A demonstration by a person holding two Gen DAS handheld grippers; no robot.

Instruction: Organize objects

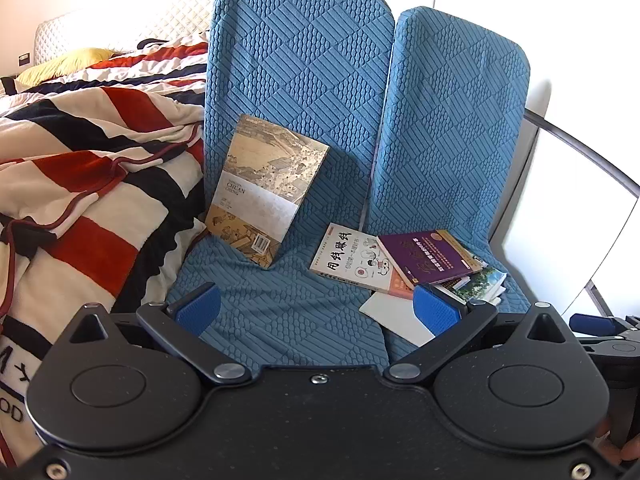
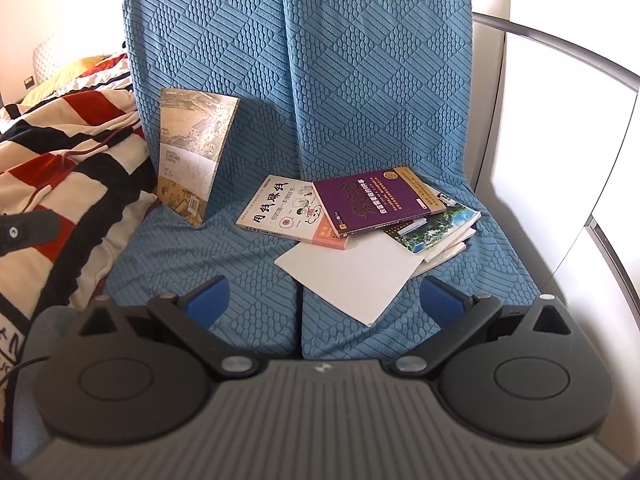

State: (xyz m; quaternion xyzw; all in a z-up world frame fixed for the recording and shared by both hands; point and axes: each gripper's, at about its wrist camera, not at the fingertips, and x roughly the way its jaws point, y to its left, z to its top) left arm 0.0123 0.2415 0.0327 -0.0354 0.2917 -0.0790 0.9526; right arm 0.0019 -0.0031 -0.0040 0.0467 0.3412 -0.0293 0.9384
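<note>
A tan book with a painted scene (image 1: 264,184) stands tilted against the blue sofa back on the left; it also shows in the right wrist view (image 2: 192,148). To its right lies a loose pile: a white book with black Chinese letters (image 1: 352,258) (image 2: 284,210), a purple book (image 1: 428,256) (image 2: 376,200) on top, a green-covered book (image 1: 480,282) (image 2: 436,226) and a plain white book (image 1: 400,316) (image 2: 352,276) underneath. My left gripper (image 1: 316,310) is open and empty above the seat. My right gripper (image 2: 326,304) is open and empty just before the white book.
The blue textured sofa (image 1: 300,80) (image 2: 360,60) has two cushions with a gap between them. A red, white and navy striped blanket (image 1: 80,184) (image 2: 60,148) lies on the bed at left. A white panel with a dark frame (image 2: 560,120) stands at right.
</note>
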